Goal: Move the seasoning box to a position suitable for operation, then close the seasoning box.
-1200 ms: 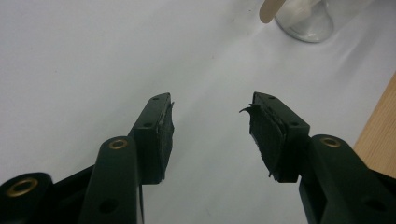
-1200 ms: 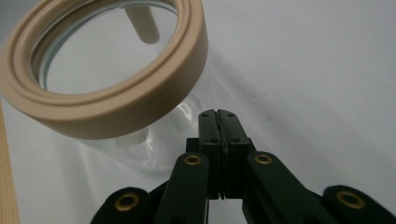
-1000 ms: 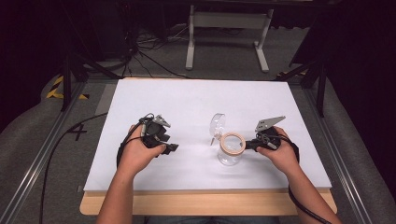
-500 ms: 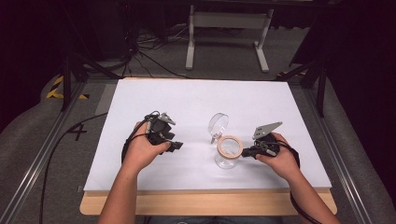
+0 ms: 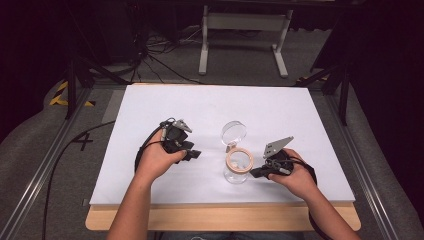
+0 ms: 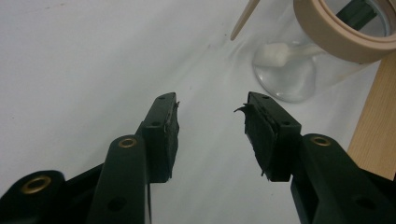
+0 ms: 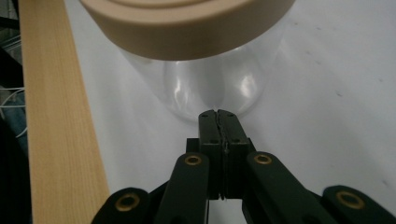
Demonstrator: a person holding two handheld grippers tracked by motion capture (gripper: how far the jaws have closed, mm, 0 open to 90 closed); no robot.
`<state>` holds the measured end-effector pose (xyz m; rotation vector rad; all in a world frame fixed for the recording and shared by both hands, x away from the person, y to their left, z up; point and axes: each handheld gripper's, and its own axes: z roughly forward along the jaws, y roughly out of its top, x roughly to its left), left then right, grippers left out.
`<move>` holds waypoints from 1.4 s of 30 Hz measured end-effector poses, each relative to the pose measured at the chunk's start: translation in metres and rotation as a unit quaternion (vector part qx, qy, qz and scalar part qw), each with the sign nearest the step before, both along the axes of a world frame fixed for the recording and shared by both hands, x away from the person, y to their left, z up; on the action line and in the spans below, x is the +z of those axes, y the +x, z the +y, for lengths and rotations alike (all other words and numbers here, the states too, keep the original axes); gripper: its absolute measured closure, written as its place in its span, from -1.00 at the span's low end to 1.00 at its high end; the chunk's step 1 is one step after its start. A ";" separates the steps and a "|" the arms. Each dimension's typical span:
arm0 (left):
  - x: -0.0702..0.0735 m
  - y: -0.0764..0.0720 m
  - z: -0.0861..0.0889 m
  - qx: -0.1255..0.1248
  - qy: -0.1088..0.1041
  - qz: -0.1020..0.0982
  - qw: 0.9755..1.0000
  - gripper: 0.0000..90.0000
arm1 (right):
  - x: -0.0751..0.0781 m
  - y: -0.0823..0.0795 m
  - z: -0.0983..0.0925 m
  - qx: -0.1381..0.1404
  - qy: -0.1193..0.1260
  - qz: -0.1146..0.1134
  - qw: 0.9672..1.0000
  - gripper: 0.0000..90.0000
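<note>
Clear jar (image 5: 236, 170), tan-rimmed, centre-near on white table (image 5: 300, 115). Left gripper (image 6: 212, 116): jaws apart, empty. Right gripper (image 7: 219, 116): jaws together at jar's base; its own view shows the closure, high view does not.

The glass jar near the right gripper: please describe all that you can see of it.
The glass jar is clear and round, standing upright on the white table cover, near its front edge. A beige ring sits around its open mouth. A clear round lid tilts back behind it. The right gripper, jaws shut, points at its lower wall; whether they touch is unclear.
</note>
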<state>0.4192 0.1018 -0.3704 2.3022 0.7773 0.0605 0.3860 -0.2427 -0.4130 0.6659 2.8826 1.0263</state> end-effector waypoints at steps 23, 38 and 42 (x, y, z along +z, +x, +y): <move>0.003 0.005 -0.003 -0.008 -0.010 -0.002 1.000 0.83 | 0.001 -0.010 0.015 0.017 0.002 0.006 1.000 1.00; 0.006 0.012 -0.029 0.040 -0.107 -0.058 0.992 1.00 | 0.040 -0.030 0.007 -0.014 0.068 -0.021 0.997 1.00; 0.005 0.010 -0.034 0.049 -0.115 -0.070 0.990 0.99 | 0.048 -0.032 0.013 -0.022 0.091 -0.036 0.995 1.00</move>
